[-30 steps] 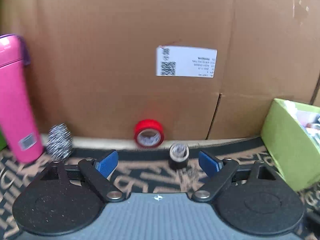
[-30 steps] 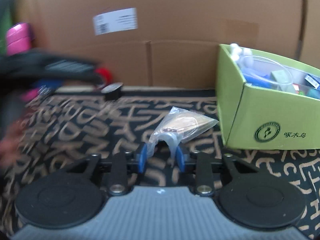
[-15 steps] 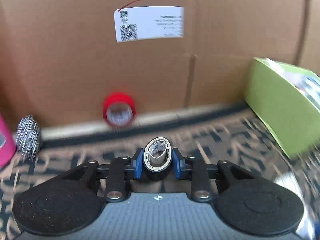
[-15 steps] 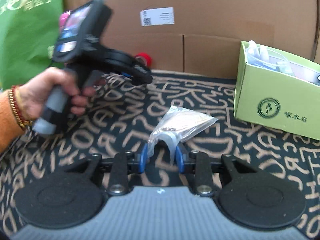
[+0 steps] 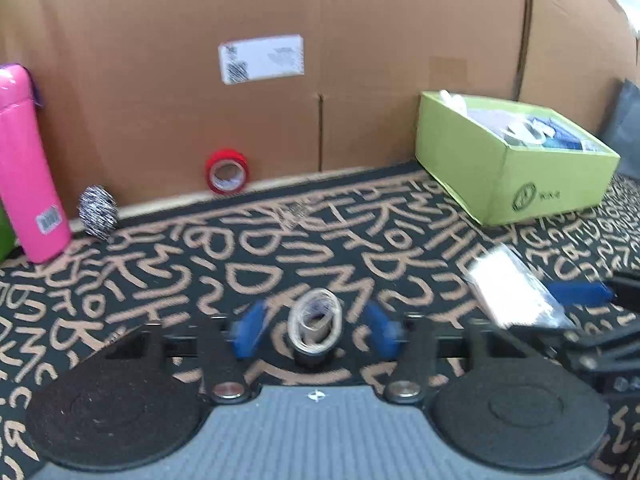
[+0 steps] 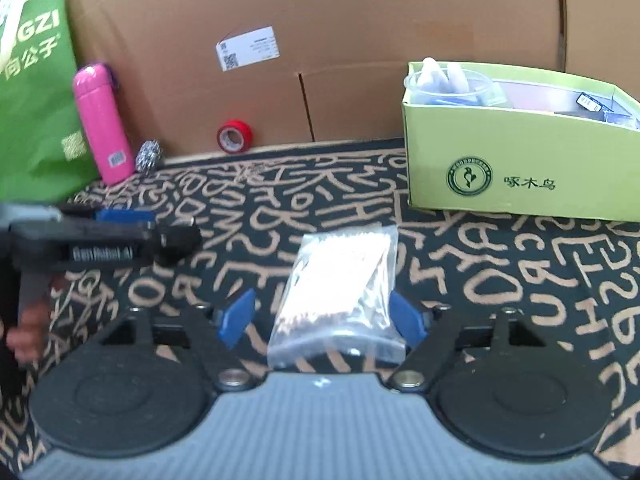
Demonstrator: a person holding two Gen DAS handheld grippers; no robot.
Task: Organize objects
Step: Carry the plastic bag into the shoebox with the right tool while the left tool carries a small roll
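A small black tape roll (image 5: 316, 326) stands between the blue pads of my left gripper (image 5: 316, 330). The jaws are opening and a gap shows on each side of the roll. In the right wrist view a clear plastic bag (image 6: 340, 288) of small parts lies flat on the patterned cloth (image 6: 500, 280). It sits between the blue fingers of my right gripper (image 6: 322, 320), whose jaws are also opening and no longer pinch it. The left wrist view shows the same bag (image 5: 516, 288) at the right. The green box (image 6: 520, 176) holds several items.
A red tape roll (image 5: 227, 171), a steel scourer (image 5: 98, 211) and a pink bottle (image 5: 28, 168) stand along the cardboard wall (image 5: 360, 80). The green box (image 5: 516, 184) sits at the right. A green bag (image 6: 32, 92) leans at the far left.
My left gripper closed on the black roll by the wall, carried it back toward the bag, then spread its jaws off it. My right gripper's jaws parted from the bag, which now lies flat.
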